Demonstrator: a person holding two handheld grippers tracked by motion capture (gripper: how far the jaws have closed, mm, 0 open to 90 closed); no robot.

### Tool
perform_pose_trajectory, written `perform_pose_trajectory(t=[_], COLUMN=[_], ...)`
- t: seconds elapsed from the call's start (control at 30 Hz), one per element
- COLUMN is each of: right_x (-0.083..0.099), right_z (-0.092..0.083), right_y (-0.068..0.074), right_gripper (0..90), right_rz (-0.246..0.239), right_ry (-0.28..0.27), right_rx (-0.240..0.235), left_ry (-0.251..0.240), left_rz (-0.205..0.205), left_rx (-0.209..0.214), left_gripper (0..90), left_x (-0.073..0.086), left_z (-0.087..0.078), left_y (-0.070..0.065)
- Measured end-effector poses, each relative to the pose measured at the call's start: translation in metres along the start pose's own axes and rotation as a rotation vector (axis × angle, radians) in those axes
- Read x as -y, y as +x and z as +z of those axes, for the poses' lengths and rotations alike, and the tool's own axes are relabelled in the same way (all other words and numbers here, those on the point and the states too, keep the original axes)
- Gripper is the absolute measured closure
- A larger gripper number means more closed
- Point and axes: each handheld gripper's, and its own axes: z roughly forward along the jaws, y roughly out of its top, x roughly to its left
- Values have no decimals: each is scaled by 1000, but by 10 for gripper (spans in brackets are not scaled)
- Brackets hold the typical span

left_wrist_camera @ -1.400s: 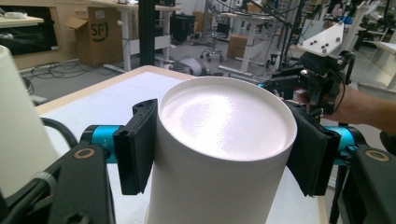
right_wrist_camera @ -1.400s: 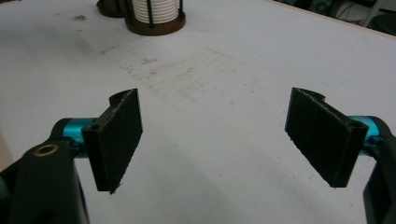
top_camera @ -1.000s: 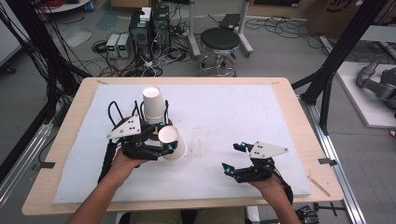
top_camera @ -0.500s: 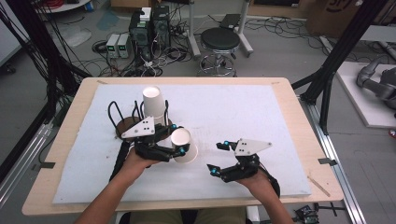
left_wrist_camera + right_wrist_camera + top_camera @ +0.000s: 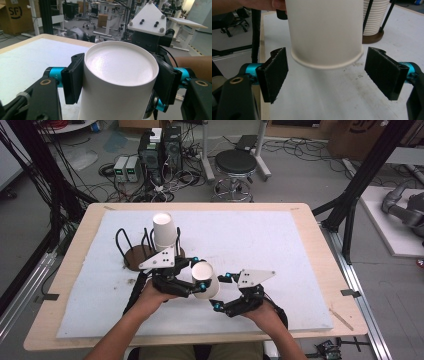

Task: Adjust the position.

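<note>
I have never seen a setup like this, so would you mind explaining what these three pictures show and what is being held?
A person at a table holds a handheld two-jaw tool in each hand. One picture looks down from above; the other two come from cameras riding on each tool. The left tool grips a white paper cup, bottom end towards its camera. The right tool is open, its jaws either side of the cup's rim without touching. A stack of cups sits in a wire rack on the white mat.
</note>
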Motion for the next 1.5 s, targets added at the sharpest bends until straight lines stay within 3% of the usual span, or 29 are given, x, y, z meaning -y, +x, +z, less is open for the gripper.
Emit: perform_pose_trajectory(t=[0.3, 0.57, 0.63, 0.87, 0.93, 1.0, 1.1, 1.3, 1.37, 1.5], right_x=[-3, -2, -2, -4, -4, -5, -7, -12, -19, -27], right_z=[5, 8, 7, 3, 3, 1, -1, -6, -8, -10], right_y=[3, 2, 2, -1, -1, -1, -3, -6, -8, -9], right_gripper=[159, 162, 199, 292, 299, 303, 302, 302, 302, 301], right_rz=[-35, -24, -39, -64, -69, -81, -85, -116, -150, -190], right_ry=[-37, -59, -58, -12, -4, 18, 46, 106, 168, 231], right_rx=[-20, -38, -37, -44, -46, -55, -52, -29, -17, -11], left_ry=[-35, -44, -44, -16, 4, 69, 100, 110, 130, 177], left_rz=[-16, -18, -12, -14, -23, -75, -62, -55, -52, -41], left_rx=[58, 69, 72, 75, 57, 46, 17, 27, 31, 24], left_gripper=[336, 336, 337, 332, 302, 143, 143, 144, 144, 144], left_x=[-1, -1, -2, -1, 0, 2, 4, 3, 2, -1], left_z=[8, 9, 9, 8, 7, 6, 1, -10, -16, -22], left_y=[-4, -4, -4, -4, -5, -3, -2, 0, 2, 5])
